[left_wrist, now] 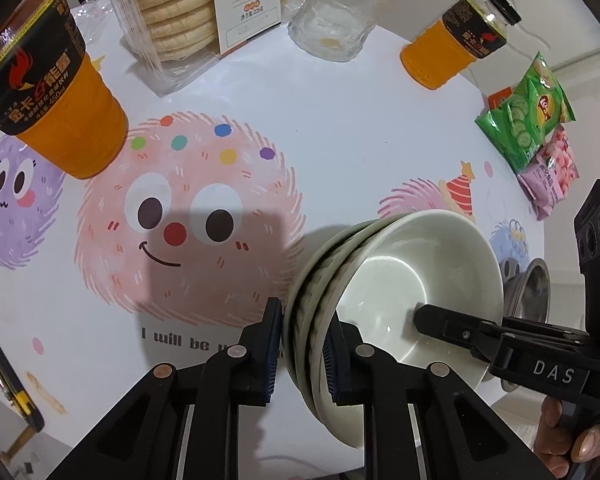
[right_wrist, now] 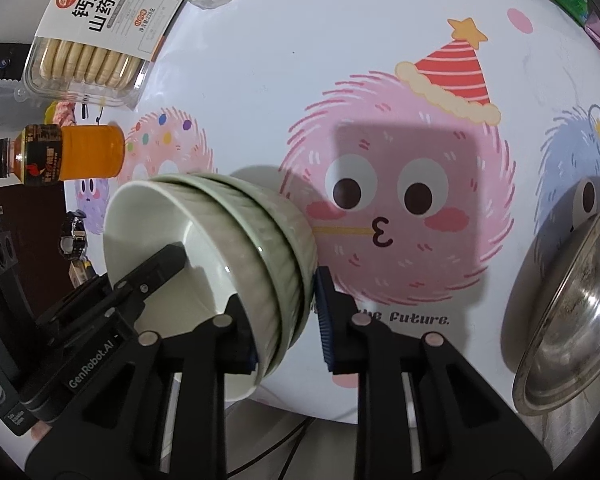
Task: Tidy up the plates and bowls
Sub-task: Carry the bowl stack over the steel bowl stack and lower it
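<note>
Above the cartoon-printed table [left_wrist: 320, 140], a nested stack of pale green bowls [left_wrist: 380, 280] hangs tilted — both tools pinch its rim. Left gripper [left_wrist: 300, 344] and right gripper [right_wrist: 286, 320] each clamp the stacked walls; a steel basin [right_wrist: 572, 312] sits beside, seemingly just apart.

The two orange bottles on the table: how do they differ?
In the left wrist view, the near bottle fills the upper left corner and its cap is out of frame; the far bottle by the right edge shows its dark cap. The near bottle stands beside the biscuit box; the far bottle stands near the green snack bag. Both hold orange drink under the same black flame label and stand upright.
</note>
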A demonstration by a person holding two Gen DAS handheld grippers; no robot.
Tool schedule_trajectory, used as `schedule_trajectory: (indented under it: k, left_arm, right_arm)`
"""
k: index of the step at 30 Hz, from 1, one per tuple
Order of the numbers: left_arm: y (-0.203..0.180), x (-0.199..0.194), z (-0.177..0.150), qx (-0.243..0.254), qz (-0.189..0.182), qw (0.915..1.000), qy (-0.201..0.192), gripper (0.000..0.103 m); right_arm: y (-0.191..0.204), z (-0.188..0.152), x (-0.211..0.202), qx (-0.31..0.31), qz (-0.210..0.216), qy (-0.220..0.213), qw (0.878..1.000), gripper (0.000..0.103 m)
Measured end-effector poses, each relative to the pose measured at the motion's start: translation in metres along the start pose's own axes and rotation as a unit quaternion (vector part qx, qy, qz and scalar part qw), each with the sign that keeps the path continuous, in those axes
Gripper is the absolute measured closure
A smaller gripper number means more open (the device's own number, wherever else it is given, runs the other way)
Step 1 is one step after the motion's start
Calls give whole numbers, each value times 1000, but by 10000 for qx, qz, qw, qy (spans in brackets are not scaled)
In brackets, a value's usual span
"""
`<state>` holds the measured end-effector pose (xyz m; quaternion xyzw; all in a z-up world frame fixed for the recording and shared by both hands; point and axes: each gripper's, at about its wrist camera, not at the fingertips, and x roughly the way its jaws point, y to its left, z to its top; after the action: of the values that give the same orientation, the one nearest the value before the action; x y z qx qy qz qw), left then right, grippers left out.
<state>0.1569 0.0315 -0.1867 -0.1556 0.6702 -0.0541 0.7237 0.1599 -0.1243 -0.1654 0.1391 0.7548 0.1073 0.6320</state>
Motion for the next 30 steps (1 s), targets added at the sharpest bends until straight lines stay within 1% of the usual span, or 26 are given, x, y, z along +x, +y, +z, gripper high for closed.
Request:
schedule_trajectory:
  k: [3,7,16,21,25,30]
  left_arm:
    - [-4,-5,0,66,24,10000,-18,85]
    - [-11,-15,1,178,20,9998,-64,85]
    - [-49,-33,10,638,59,9979,-115,85]
    - [-83,-40,12,1015,86,9947,-102,85]
    - [-117,-40,12,1350,51,9908,-73,85]
    - [-166,-38,9,1905,-6,9817,-40,85]
  right_arm:
    - [-3,-2,-1,114,107,0,9999,77]
    - [-4,-4,-14,124,103,-94,9998,77]
    - [-17,-8,-51,323,199,-421,9984,77]
    - [-35,-13,-75,501,251,-623,9965,77]
    - [-54,-25,-96,779,246,-826,9932,77]
    - [-89,-45,-123,1203,322,-1085,9863,77]
